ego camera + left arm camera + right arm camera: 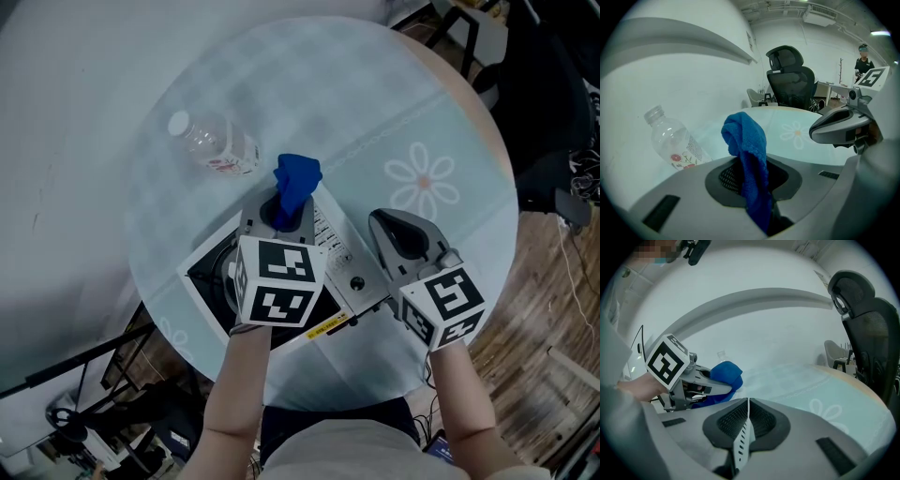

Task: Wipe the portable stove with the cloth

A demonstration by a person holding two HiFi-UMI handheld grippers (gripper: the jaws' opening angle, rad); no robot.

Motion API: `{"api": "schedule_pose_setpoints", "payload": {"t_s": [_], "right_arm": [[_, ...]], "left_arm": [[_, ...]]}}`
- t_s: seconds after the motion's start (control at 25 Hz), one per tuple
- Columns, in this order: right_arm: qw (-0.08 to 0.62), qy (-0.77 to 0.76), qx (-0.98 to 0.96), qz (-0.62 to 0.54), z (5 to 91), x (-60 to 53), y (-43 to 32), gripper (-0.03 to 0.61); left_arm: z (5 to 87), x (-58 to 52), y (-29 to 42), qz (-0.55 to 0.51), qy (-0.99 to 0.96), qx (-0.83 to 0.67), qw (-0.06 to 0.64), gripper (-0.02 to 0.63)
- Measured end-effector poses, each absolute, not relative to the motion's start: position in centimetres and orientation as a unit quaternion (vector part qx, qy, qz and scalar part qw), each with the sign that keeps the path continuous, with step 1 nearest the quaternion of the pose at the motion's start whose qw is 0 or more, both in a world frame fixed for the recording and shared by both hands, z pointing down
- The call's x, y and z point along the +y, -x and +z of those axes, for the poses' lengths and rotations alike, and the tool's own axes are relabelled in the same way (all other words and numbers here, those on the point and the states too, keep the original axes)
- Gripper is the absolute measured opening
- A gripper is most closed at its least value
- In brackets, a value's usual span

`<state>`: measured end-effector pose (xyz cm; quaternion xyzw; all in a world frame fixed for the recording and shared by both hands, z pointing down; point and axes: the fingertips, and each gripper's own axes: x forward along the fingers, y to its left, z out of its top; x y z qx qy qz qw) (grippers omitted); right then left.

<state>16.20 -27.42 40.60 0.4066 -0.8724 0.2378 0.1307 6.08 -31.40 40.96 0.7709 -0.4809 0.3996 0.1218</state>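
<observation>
The left hand-held gripper (pixel 278 216) is clamped on the blue cloth (pixel 749 154), which bunches out past its jaw tips in a loose fold. The portable stove (pixel 339 255) lies directly beneath both hand-held grippers on the round counter (pixel 309 84). The cloth sits over the stove's far edge rather than pressed flat on it, so no stroke appears to be in contact at this moment. How much of the top has been wiped cannot be judged, because most of it is hidden under the hand-held grippers. The work left, by my reading, is to lower the cloth and drag it across the burner area and the control panel.

The right hand-held gripper (pixel 745 425) has its jaws together on nothing and hovers just to the right of the left one, above the knob side of the stove. It may need to move aside, or steady the stove.

A plastic bottle (pixel 217 145) lies on its side ahead and to the left of the left hand-held gripper, near the stove's far corner. A wide sweep that way could knock it. An office chair (pixel 790 79) stands beyond the counter, well clear.
</observation>
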Motion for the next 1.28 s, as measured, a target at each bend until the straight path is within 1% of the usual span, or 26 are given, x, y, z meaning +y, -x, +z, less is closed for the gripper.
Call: {"api": "schedule_pose_setpoints", "payload": {"t_s": [0.48, 1.28], "right_arm": [[0.135, -0.406, -0.869, 0.250, 41.8, -26.6, -16.1, 0.025], [0.137, -0.413, -0.864, 0.254, 42.1, -24.8, -17.2, 0.025]], "left_arm": [[42.5, -30.5, -7.0, 0.442, -0.776, -0.435, 0.113, 0.091], [43.0, -27.7, -9.5, 0.467, -0.792, -0.379, 0.104, 0.091]]}}
